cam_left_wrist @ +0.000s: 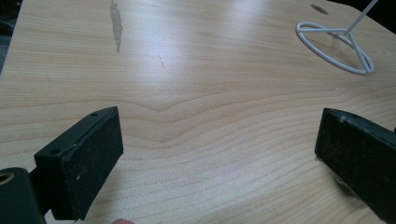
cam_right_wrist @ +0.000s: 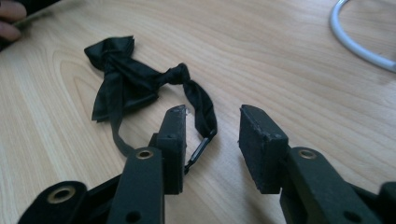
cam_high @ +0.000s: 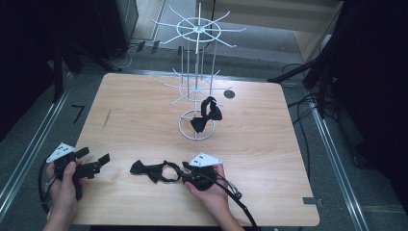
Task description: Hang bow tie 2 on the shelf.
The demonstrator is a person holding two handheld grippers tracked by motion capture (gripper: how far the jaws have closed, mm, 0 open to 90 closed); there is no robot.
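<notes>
A black bow tie lies flat on the wooden table, its strap looped toward my right gripper. That gripper rests low on the table with its jaws partly apart; the strap's end and clasp lie between them, close to the left jaw, and the pads do not press on it. A second black bow tie hangs on the white wire rack. My left gripper is open wide at the table's left front, with only bare wood between its jaws.
The rack's round base ring stands mid-table, beyond both grippers. A dark round hole sits near the far edge. Cables run over the floor on the right. A scuff marks the wood at the left.
</notes>
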